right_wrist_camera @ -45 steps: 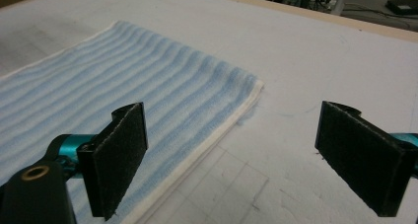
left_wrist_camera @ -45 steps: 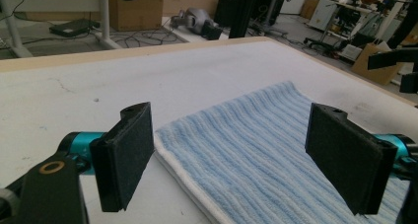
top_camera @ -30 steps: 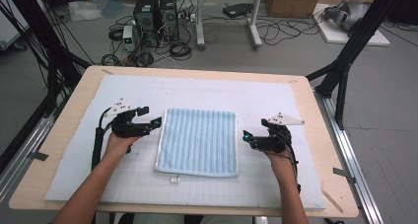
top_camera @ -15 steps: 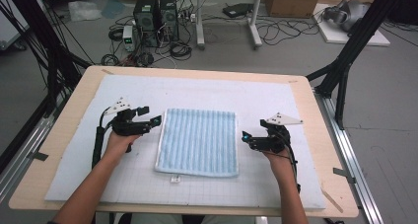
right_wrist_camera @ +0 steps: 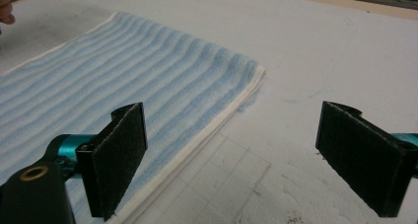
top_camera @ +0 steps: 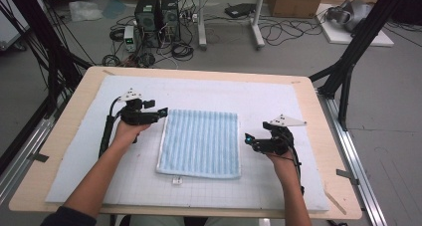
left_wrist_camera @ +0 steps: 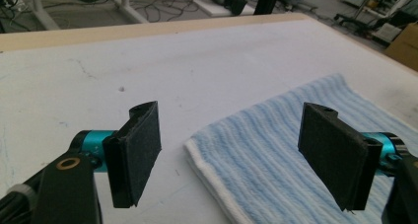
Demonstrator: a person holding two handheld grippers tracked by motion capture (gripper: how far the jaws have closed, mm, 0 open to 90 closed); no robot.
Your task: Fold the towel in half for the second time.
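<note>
On the white mat (top_camera: 74, 181), both grippers flank the folded towel (top_camera: 201, 142), left gripper (top_camera: 162, 112) and right gripper (top_camera: 247, 138) gaping empty, poised for its corners.

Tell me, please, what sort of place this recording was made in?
Probably a robotics lab or workshop: a black frame stands around the padded table, and computer towers and loose cables sit on the floor behind it.
</note>
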